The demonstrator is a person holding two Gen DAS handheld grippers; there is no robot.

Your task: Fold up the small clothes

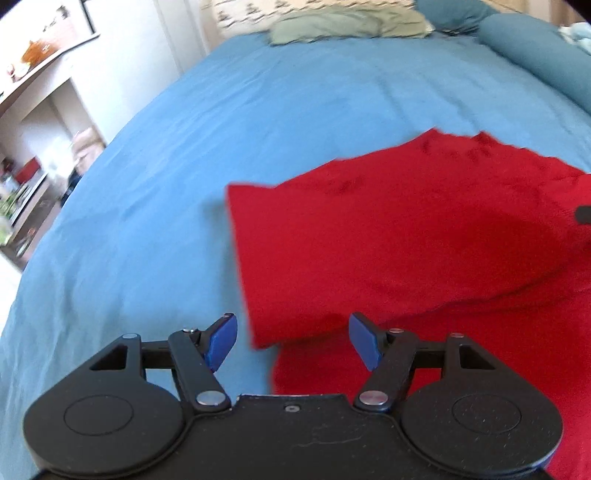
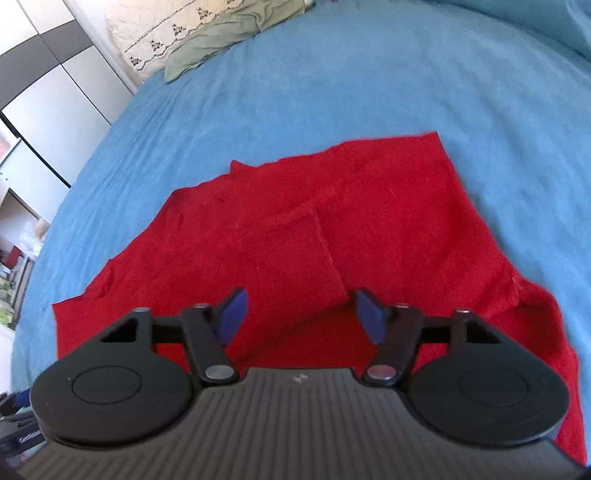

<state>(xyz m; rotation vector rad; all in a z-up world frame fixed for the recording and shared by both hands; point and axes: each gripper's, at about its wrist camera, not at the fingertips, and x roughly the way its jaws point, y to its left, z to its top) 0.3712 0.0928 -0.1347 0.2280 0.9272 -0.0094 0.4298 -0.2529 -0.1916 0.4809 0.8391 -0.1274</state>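
Observation:
A red garment lies on the blue bedsheet, with one part folded over itself. My left gripper is open and empty, hovering just above the garment's near left corner. In the right wrist view the same red garment lies spread with a folded flap across its middle. My right gripper is open and empty, just above the near edge of that flap. A dark tip of the other gripper shows at the right edge of the left wrist view.
A green folded cloth and a patterned white pillow lie at the bed's far end. A blue pillow lies at the far right. Shelves and white cupboards stand left of the bed.

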